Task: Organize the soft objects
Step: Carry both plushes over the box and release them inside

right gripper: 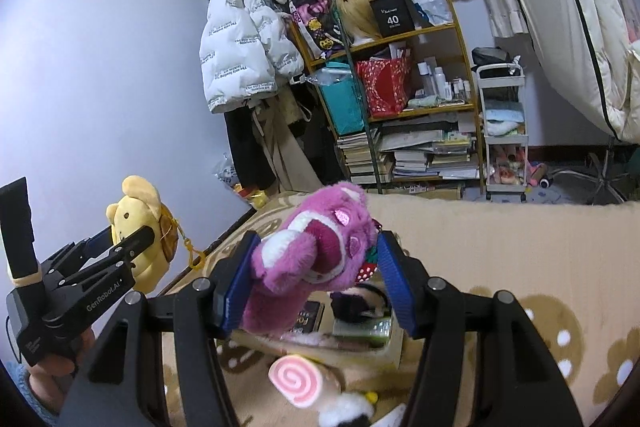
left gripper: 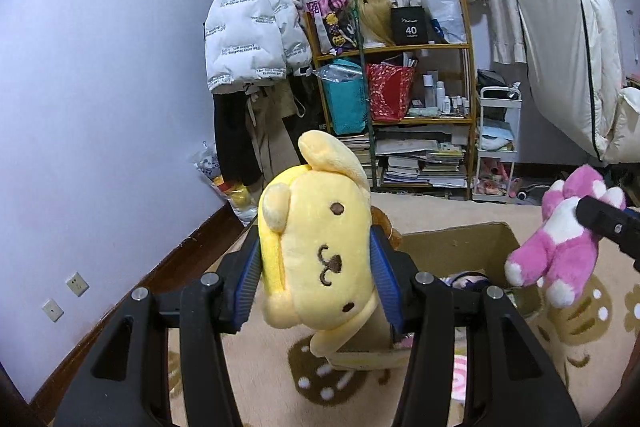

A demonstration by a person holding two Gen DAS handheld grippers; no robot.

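My left gripper (left gripper: 316,267) is shut on a yellow dog plush (left gripper: 316,251) and holds it in the air beside a cardboard box (left gripper: 460,243). The same plush (right gripper: 136,215) and left gripper (right gripper: 120,241) show at the left of the right wrist view. My right gripper (right gripper: 314,275) is shut on a pink bear plush (right gripper: 320,247) above the open box (right gripper: 500,227). The pink plush (left gripper: 560,235) also shows at the right of the left wrist view, with a right gripper finger (left gripper: 608,223) on it. Dark soft items (right gripper: 356,303) lie inside the box.
A pink swirl roll plush (right gripper: 296,381) lies on the beige patterned rug (right gripper: 560,339) near the box. A cluttered shelf (left gripper: 400,87), a hanging white jacket (left gripper: 252,27), a white trolley (right gripper: 504,131) and bedding (left gripper: 576,47) stand at the back by the wall.
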